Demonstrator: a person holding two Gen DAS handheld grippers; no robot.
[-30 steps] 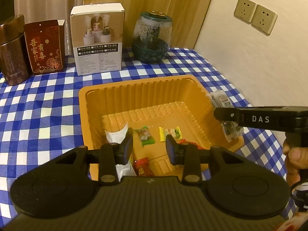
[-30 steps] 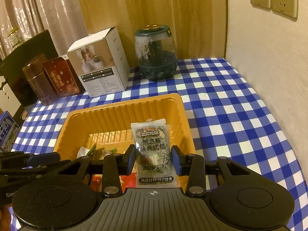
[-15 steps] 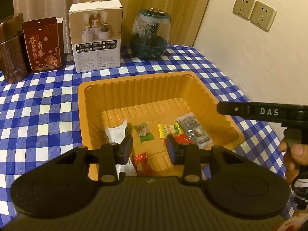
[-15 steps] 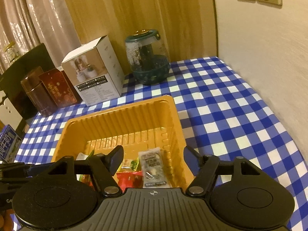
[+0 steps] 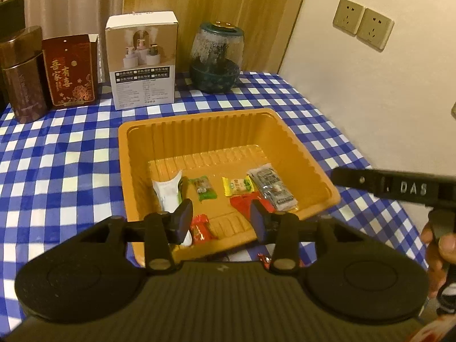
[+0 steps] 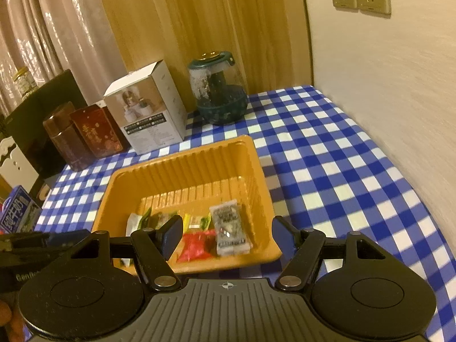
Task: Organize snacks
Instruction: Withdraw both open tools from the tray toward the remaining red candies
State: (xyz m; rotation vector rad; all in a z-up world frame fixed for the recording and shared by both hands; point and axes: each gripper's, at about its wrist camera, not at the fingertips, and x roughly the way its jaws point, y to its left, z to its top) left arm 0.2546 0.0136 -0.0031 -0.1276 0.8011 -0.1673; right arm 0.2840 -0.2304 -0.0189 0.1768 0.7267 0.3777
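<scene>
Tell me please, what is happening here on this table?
A person with a gripper in each hand is sorting snacks into an orange tray on a checked tablecloth. Both the left gripper and the right gripper are open and empty above the tray's near edge. Several packets lie inside, including a grey one.

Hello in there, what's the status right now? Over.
Left gripper open, empty. Right gripper open wide, empty. Grey snack packet lies in orange tray beside red wrapper. One red candy outside tray; nothing blocking.
</scene>
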